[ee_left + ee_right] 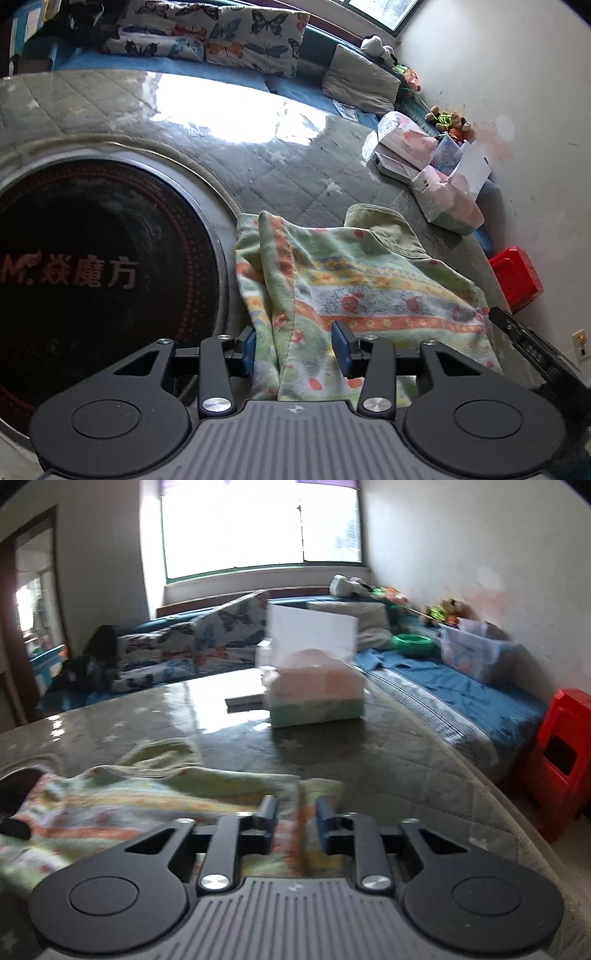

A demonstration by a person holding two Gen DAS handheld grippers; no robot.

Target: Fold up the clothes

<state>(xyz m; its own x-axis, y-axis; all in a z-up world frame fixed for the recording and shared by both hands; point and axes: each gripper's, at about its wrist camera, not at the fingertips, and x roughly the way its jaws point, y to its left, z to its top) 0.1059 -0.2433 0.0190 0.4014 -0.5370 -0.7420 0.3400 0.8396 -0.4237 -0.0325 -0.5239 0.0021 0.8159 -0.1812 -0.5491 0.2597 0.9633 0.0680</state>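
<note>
Pale green floral-striped garment (pixel 354 291), rumpled and partly folded, spread flat on the grey quilted table cover (pixel 288 173), beside a dark round inset (pixel 99 266)

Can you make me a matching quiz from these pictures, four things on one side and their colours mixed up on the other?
Things:
1. stool
2. bowl
3. garment
4. cooktop

Colours:
A. black with red dots
B. pale green with orange flower bands
C. red
D. bright green

Pairs: 1-C, 2-D, 3-B, 4-A
</note>
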